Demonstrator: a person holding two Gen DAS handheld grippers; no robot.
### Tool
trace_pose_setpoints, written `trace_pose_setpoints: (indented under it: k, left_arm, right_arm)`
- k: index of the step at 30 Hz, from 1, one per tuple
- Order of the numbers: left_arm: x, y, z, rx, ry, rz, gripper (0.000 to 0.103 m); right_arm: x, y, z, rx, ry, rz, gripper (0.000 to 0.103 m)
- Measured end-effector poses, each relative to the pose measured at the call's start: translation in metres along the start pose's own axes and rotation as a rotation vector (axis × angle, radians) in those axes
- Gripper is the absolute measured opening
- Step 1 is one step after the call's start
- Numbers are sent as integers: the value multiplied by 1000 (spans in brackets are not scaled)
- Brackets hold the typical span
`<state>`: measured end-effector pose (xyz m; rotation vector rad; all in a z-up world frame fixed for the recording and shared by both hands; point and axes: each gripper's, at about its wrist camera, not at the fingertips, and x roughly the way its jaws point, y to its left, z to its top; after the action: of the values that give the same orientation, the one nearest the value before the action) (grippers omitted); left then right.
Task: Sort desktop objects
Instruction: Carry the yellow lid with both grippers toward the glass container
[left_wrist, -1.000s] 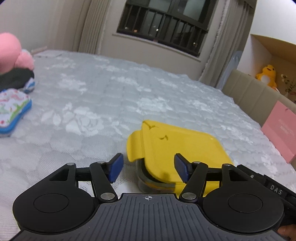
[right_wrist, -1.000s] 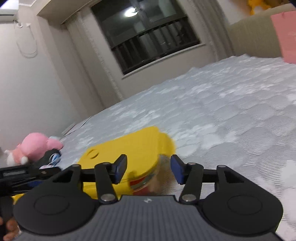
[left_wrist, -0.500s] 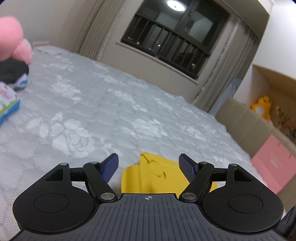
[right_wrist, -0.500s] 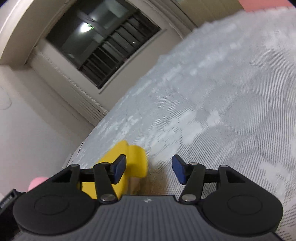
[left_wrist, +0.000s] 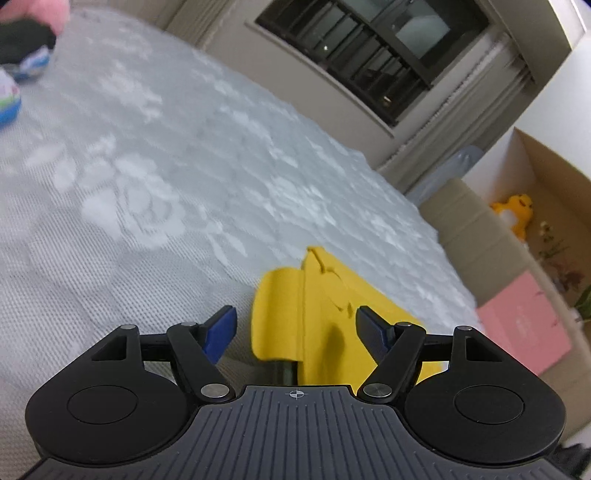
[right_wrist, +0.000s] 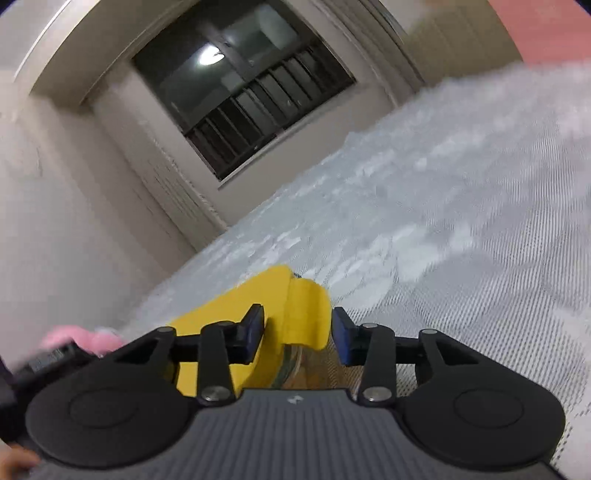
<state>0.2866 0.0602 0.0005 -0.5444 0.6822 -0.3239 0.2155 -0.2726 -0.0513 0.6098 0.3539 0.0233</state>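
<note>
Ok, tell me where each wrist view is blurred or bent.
Left wrist: the mattress is smeared by motion blur, the window frame curves with fisheye distortion, and the yellow lid stays fairly sharp. Right wrist: the mattress is streaked at right, a lamp reflection glares in the window, and the lid's latch is soft.

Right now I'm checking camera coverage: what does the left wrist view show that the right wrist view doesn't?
Only the left wrist view shows the cardboard box holding a yellow plush duck, the pink box, the beige headboard and a blue-edged pouch. Only the right wrist view shows the ceiling-lamp reflection in the window. Both show the yellow-lidded container on the mattress, the barred window, and an open gripper: left gripper, right gripper.
</note>
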Motion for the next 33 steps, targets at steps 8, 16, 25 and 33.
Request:
trace_pose_setpoints:
  k: [8,16,25,33]
  left_arm:
    - [9,-4,-9,44,64,5,79]
    - [-44,6,5,-116,-104,-179,90]
    - [-37,11,4,-207,-55,-264,93]
    - [-57,12,14,-92,-143,32,94]
  right_arm:
    - [-11,18,0,-153,-32,-41,44]
    - [-40,46,10,-261,-188,-82,64]
    - [15,111,-3,-399,87,161,24]
    - [37,149,-31,-610,187,170,27]
